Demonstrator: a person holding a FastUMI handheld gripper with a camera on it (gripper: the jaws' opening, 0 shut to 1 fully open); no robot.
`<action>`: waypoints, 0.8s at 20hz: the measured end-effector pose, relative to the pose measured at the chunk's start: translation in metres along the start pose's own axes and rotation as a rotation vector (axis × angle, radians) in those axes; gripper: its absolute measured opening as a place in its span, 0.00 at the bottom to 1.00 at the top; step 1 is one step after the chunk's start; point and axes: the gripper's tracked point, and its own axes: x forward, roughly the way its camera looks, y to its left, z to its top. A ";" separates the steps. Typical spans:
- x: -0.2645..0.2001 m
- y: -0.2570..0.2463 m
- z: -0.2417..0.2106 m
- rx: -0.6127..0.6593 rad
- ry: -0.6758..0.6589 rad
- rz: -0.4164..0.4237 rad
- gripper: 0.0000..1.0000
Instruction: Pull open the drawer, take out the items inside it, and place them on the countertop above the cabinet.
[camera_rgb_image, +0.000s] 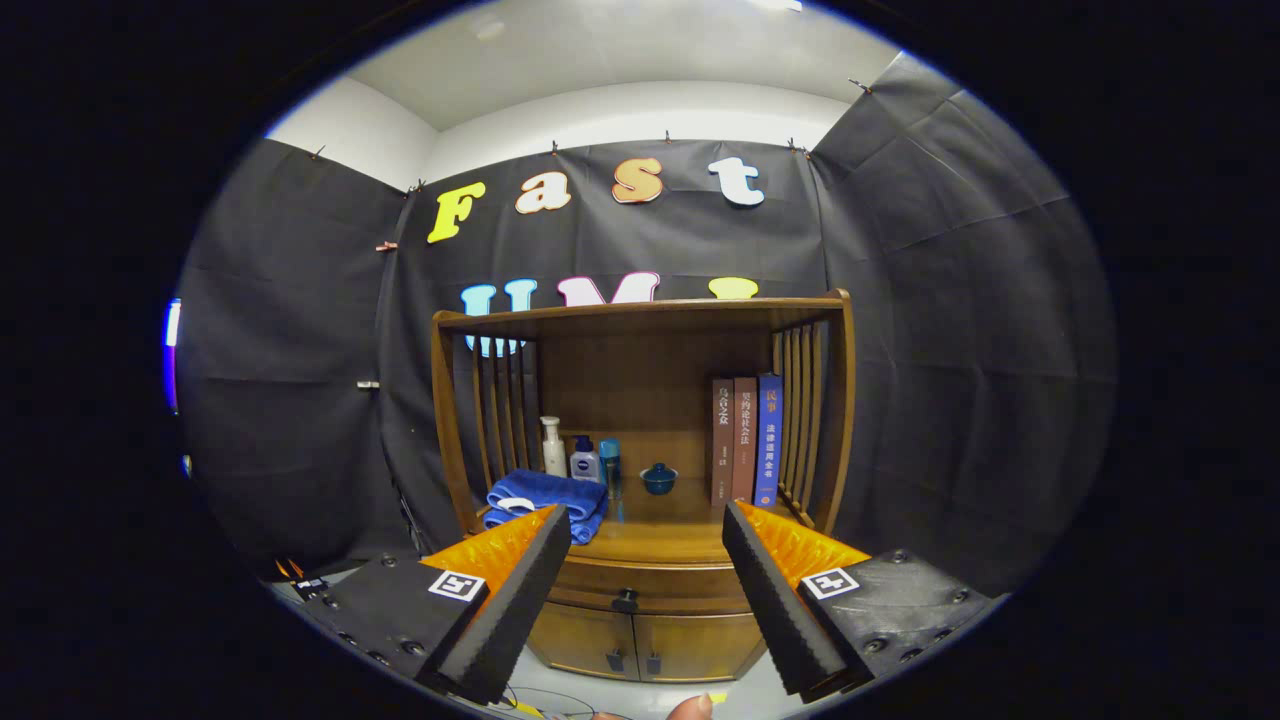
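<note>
Drawer (640, 582) shut, wooden, dark round knob (625, 600); fingers (510, 600) spread wide (holding nothing).

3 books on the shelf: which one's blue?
The rightmost book, next to the side slats; the other two are reddish-brown. The tool is open, short of the drawer knob.
</note>
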 end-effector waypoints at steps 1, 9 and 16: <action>0.004 0.002 -0.008 0.005 -0.009 0.001 0.99; 0.061 0.016 -0.130 0.003 0.036 -0.055 0.99; 0.115 0.022 -0.232 -0.021 0.135 -0.069 0.99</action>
